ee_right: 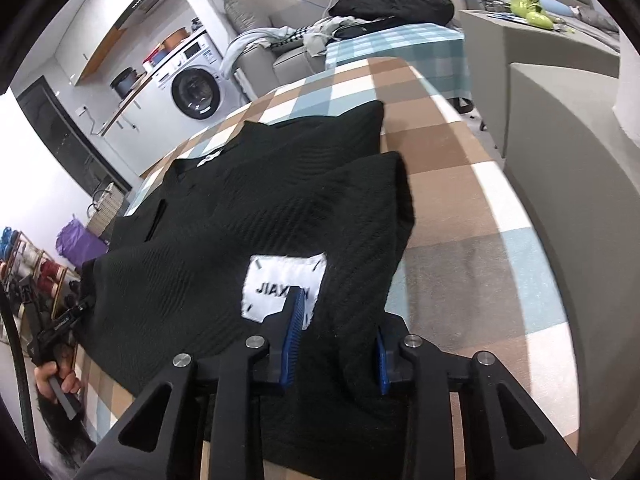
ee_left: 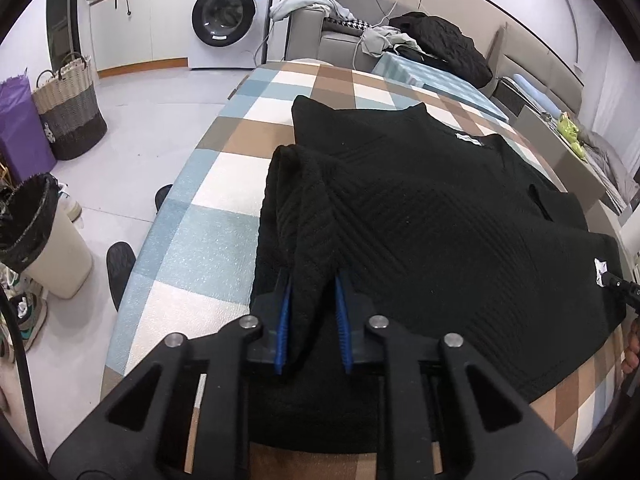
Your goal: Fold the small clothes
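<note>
Inspection of the fold in progress. The black knit garment lies spread on the checked tabletop, collar end away from me, hem end nearest, so both near corners are within my reach.

My left tongs stand narrow, with a bunched ridge of the knit between the blue pads; I judge them clamped on that near-left edge so the fabric can be carried over.

My right tongs stand somewhat wider at the near-right edge, just beside the white label. Cloth lies between the fingers, but the right pad is partly buried in it, so I cannot tell whether they grip.

The sleeves appear already turned inward over the body, which suggests the lengthwise fold comes next. Risk: uneven hold, skewed fold.
</note>
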A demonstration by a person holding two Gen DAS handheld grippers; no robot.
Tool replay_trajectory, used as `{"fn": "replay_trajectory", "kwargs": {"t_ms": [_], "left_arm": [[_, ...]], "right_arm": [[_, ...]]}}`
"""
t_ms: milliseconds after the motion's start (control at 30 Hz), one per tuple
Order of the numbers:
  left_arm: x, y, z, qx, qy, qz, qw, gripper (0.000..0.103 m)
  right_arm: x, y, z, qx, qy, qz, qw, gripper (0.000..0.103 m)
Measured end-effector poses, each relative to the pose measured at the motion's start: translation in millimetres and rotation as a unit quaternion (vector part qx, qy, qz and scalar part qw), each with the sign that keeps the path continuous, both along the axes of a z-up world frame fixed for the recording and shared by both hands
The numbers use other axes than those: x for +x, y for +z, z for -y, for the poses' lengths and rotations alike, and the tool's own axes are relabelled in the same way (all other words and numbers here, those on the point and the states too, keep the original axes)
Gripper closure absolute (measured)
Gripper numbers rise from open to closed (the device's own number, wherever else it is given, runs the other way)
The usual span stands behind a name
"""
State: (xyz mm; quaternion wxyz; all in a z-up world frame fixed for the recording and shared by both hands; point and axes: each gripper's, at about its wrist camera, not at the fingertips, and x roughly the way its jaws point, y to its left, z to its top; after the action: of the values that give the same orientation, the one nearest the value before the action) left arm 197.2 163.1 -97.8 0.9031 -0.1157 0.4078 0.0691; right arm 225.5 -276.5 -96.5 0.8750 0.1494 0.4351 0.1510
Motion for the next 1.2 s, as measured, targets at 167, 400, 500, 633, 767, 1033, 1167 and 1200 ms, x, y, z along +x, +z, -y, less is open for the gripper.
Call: {"fn": "replay_trajectory", "kwargs": {"t_ms": [167,400,500,633,767,1033,1167,1200], "left_arm": [[-15,1,-2,0.011,0.007,0.0,0.9999,0.089],[-26,4,-6,0.012,0.015,0.0,0.9998,0.089],[-29,6,-6,0.011,0.02,0.0,0.9997,0.088],[-33,9,-7,0.008,0.026,0.0,0.9996,0.085],[-41,14,-6,0.007,0.03,-0.001,0.9995,0.067],[-64,18,9,0.017,0.025,0.008,0.9995,0.042],[-70,20,16,0.023,0.017,0.011,0.9995,0.042],[-71,20,17,0.026,0.016,0.01,0.9995,0.042]], "right_arm": [[-9,1,-11,-0.019,0.011,-0.002,1.0,0.073],[-24,4,-20,-0.049,0.009,0.007,0.999,0.071],[-24,6,-20,-0.061,0.003,0.008,0.998,0.061],[-27,8,-18,-0.07,0.0,0.013,0.997,0.059],[-31,13,-15,-0.073,-0.005,0.019,0.997,0.059],[-50,22,-3,-0.046,-0.009,0.037,0.998,0.053],[-55,18,1,-0.042,-0.009,0.034,0.998,0.051],[-56,17,2,-0.041,-0.009,0.032,0.999,0.051]]}}
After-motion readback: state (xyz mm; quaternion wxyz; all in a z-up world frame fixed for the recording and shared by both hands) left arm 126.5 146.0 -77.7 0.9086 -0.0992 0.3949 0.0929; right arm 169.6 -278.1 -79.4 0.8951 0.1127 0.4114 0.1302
